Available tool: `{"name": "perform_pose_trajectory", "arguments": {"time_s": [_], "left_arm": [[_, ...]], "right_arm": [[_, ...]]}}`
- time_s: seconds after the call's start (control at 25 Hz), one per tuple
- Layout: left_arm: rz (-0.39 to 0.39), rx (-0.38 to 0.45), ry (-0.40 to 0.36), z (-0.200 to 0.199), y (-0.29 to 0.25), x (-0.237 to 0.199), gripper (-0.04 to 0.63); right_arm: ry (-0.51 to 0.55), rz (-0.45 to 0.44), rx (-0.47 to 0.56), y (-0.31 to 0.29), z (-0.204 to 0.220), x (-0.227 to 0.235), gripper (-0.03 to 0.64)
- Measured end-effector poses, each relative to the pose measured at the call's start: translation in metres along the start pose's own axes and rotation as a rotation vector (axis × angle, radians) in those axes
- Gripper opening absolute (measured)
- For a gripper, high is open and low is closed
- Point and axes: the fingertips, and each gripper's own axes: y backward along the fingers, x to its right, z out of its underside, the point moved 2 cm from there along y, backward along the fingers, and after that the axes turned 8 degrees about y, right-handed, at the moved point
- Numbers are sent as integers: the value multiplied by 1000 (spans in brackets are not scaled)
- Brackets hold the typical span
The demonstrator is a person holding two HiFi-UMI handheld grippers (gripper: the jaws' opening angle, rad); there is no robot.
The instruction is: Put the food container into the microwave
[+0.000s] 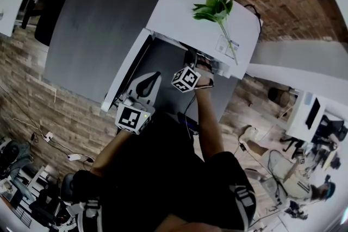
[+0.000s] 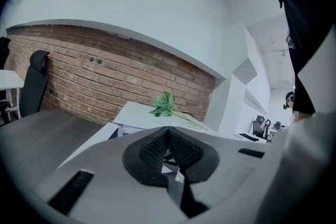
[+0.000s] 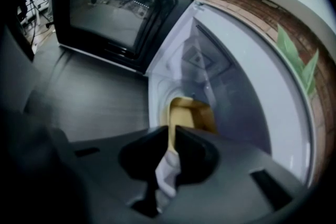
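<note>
This looks like an open office with a pantry corner. A red brick wall point(image 2: 89, 73) runs behind a long grey bench point(image 1: 92, 30), and a black high-backed office chair point(image 2: 34, 84) stands near a white desk point(image 2: 8, 80) at its far end. Further off, another white desk carries a monitor point(image 1: 314, 112), and swivel chairs point(image 2: 261, 127) stand among the workstations. A microwave point(image 3: 115, 8) topped with a leafy green sprig point(image 1: 215, 8) sits on the bench, and a power strip point(image 1: 74, 157) lies on the plank floor point(image 1: 27, 79).
</note>
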Motion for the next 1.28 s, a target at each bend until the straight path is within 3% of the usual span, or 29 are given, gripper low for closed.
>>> {"name": "perform_pose_trajectory", "arguments": {"time_s": [0.4, 0.92, 1.28], "left_arm": [[13, 28, -42, -2, 20, 20, 35], [44, 74, -130, 11, 66, 84, 35], [31, 73, -147, 21, 97, 104, 35]], "right_arm": [[-71, 50, 55, 49, -3, -4, 41], [-533, 32, 196, 147, 32, -35, 40], [-836, 27, 402, 217, 38, -34, 40]]}}
